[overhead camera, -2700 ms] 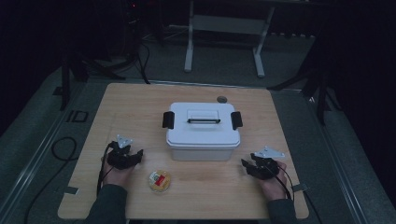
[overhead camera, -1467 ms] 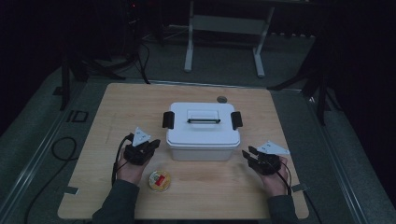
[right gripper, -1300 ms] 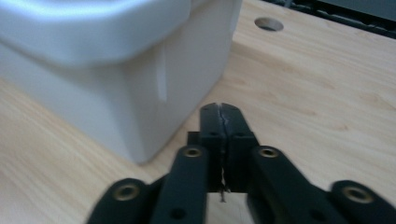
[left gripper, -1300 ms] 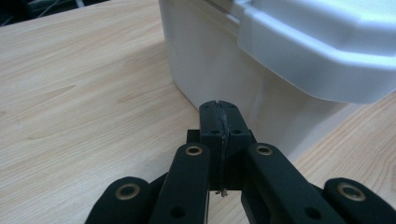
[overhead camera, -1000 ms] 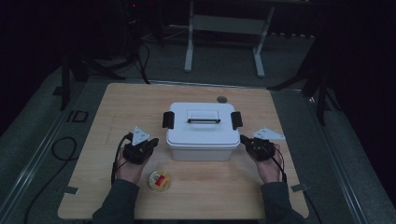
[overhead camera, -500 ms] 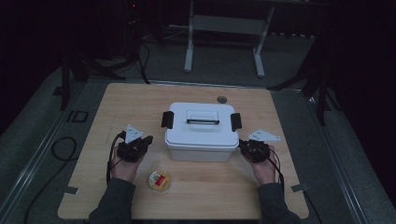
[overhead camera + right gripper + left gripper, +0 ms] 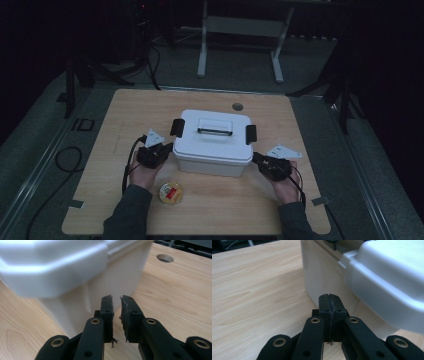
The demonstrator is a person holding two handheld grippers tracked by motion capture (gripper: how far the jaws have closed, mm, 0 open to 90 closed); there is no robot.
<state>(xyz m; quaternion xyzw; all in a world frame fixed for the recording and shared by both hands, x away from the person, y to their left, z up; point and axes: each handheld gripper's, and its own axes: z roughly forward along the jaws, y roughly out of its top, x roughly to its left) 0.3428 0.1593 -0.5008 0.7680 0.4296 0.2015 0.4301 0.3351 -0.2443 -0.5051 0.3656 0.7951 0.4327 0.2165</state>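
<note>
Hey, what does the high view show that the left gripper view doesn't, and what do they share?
High view alone: the box's handle, its black side latches, a small round yellow container near the front edge, the right gripper beside the box, and the person's forearms.

Left gripper view alone: the left gripper close up, its jaws pressed together with nothing between them, just short of the box wall.

Both: the white lidded box and the wooden table.
</note>
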